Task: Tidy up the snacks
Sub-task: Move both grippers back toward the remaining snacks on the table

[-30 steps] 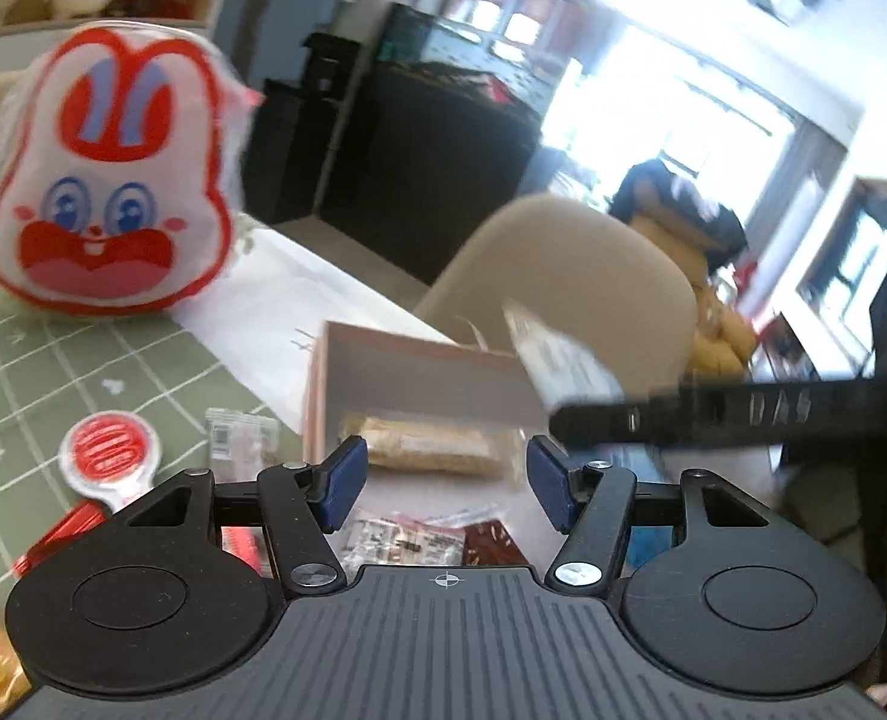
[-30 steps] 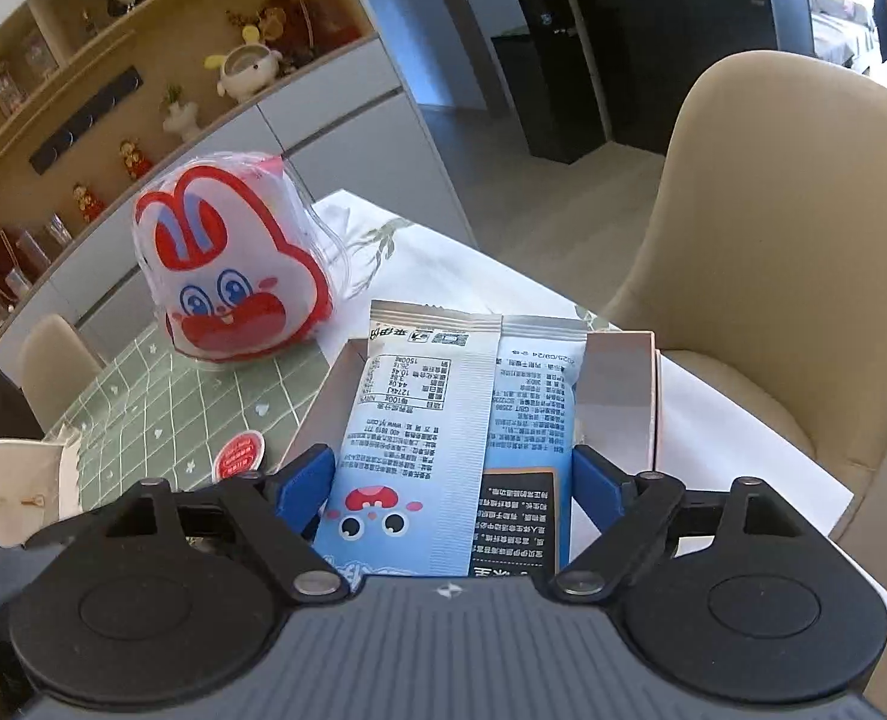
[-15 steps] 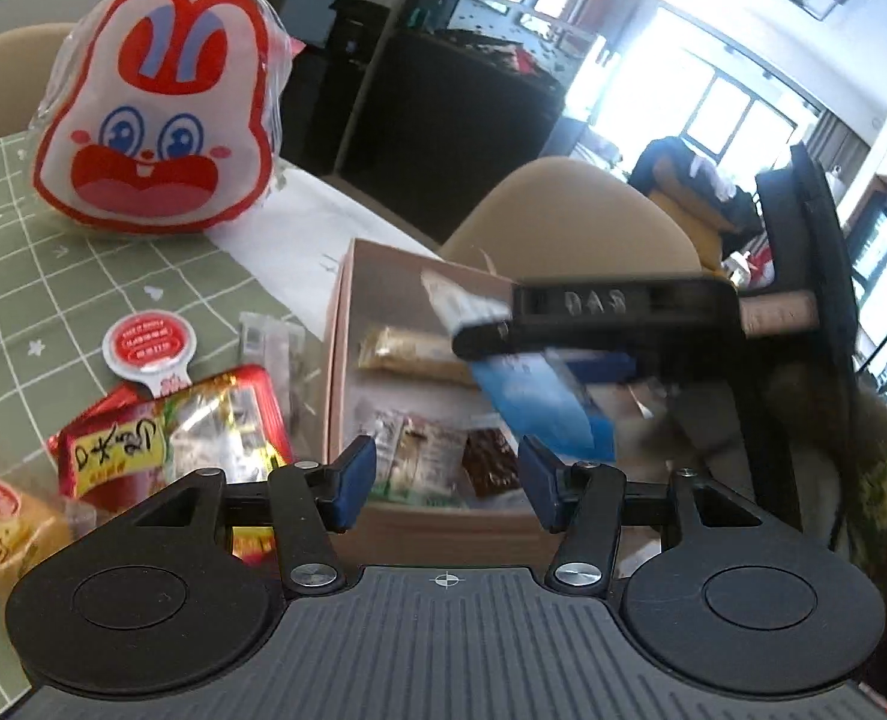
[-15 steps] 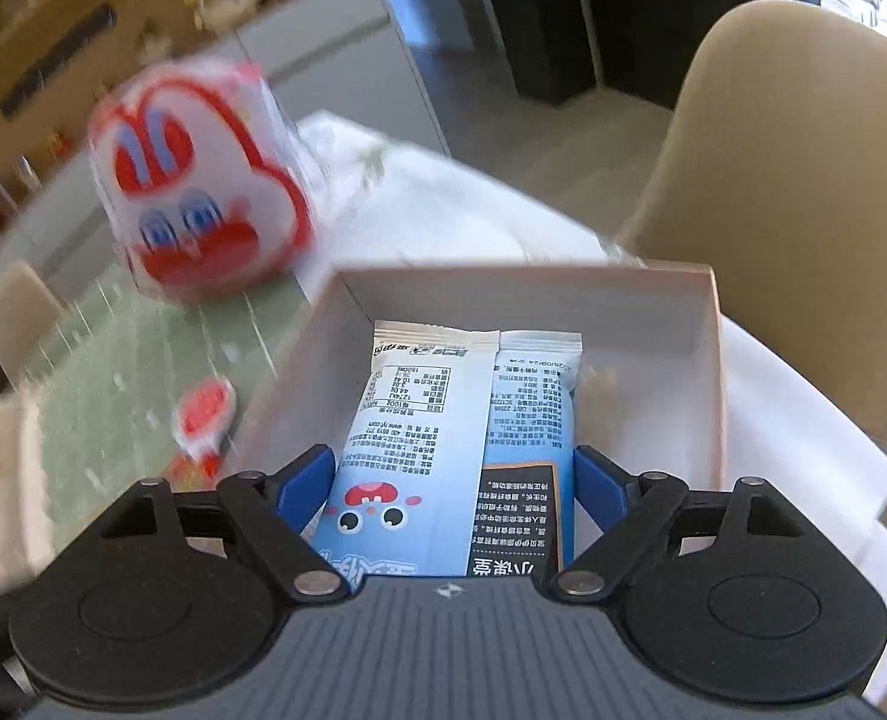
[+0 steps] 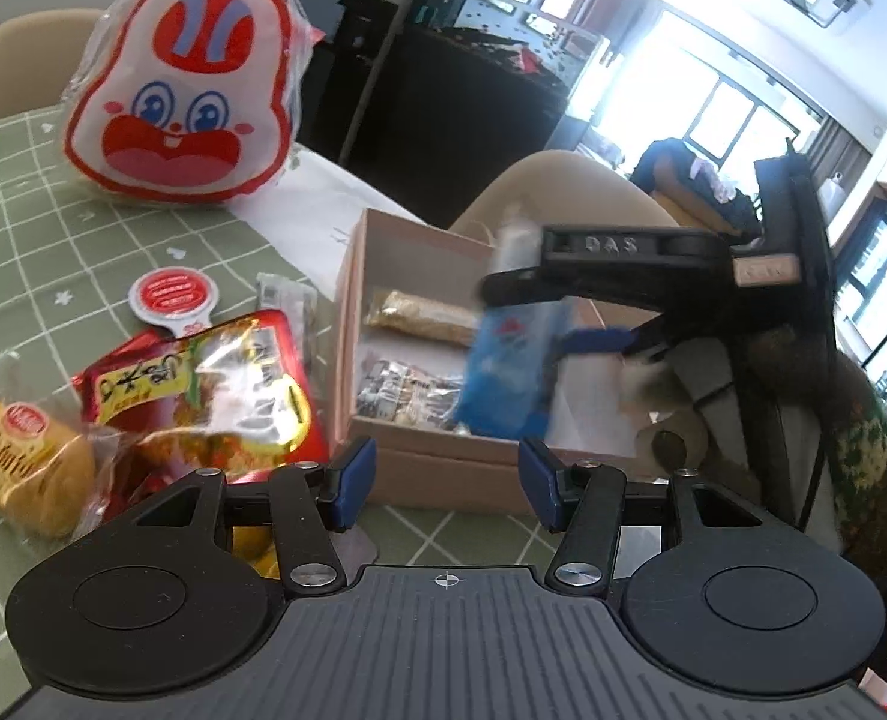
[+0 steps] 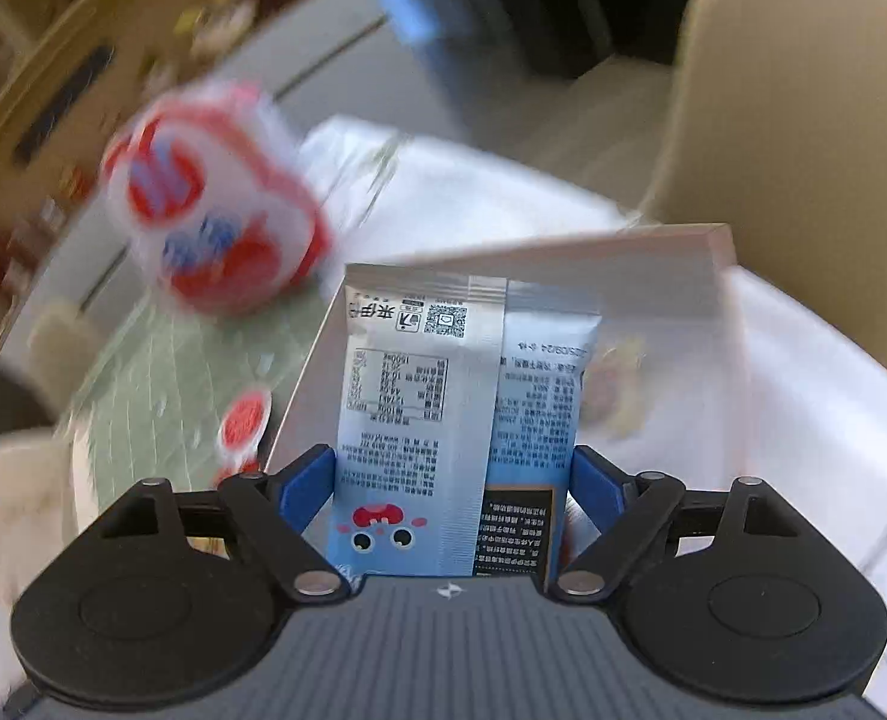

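My right gripper (image 6: pixel 452 489) is shut on a light blue snack packet (image 6: pixel 455 420) and holds it over the open cardboard box (image 6: pixel 653 264). In the left wrist view the packet (image 5: pixel 512 378) hangs tilted inside the box (image 5: pixel 443 468), above a grain bar (image 5: pixel 419 318) and small wrapped snacks (image 5: pixel 407 390). My left gripper (image 5: pixel 446 480) is open and empty, just in front of the box's near wall. Left of the box lie a red noodle packet (image 5: pixel 203 390), a yellow cake packet (image 5: pixel 23 468) and a red-lidded cup (image 5: pixel 170 300).
A big rabbit-face snack bag (image 5: pixel 185 90) stands at the back of the green checked tablecloth (image 5: pixel 23 276). A beige chair (image 6: pixel 803 90) stands behind the box. White paper (image 5: pixel 323 198) lies under the box.
My right gripper has carried the blue packet down into the box and is moving fast, blurring its view. My left gripper has drawn back, so more of the loose snacks show.
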